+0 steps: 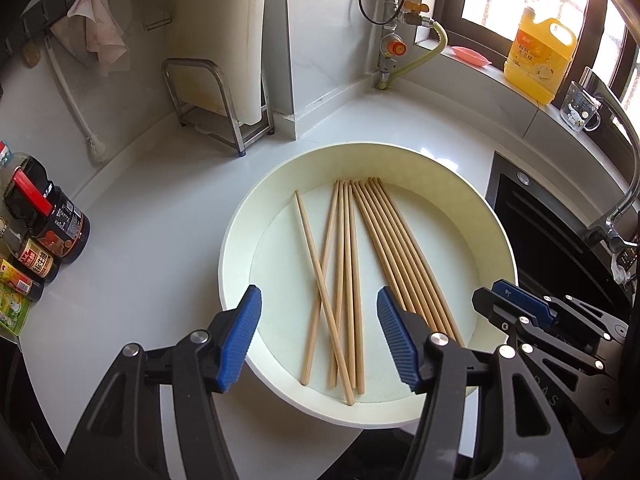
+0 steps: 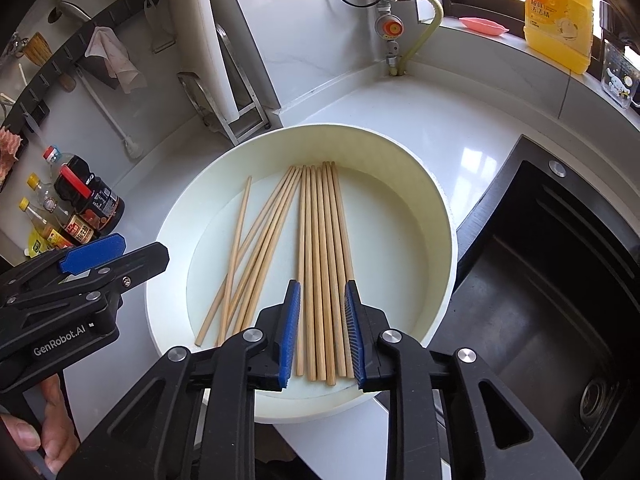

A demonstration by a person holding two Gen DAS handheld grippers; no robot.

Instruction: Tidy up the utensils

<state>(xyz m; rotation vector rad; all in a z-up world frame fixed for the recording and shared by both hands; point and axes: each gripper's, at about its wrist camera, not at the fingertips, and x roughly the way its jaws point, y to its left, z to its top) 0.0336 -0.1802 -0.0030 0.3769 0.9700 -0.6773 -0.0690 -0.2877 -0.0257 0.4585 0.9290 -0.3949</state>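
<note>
A: Left wrist view?
B: Loose chopsticks [image 1: 340,280] lie in the white basin [image 1: 240,240], ahead of and between the fingers of the left gripper [image 1: 320,338]. Jaws wide, holding nothing.
A: Right wrist view?
B: Right gripper [image 2: 322,334] half open, straddling the near ends of the straight bundle [image 2: 322,272]. Contact unclear.

home kitchen, white countertop [image 1: 160,216], black sink [image 2: 552,280] with faucet [image 1: 624,184], sauce bottles [image 1: 52,220], dish soap jug [image 1: 540,60]
</note>
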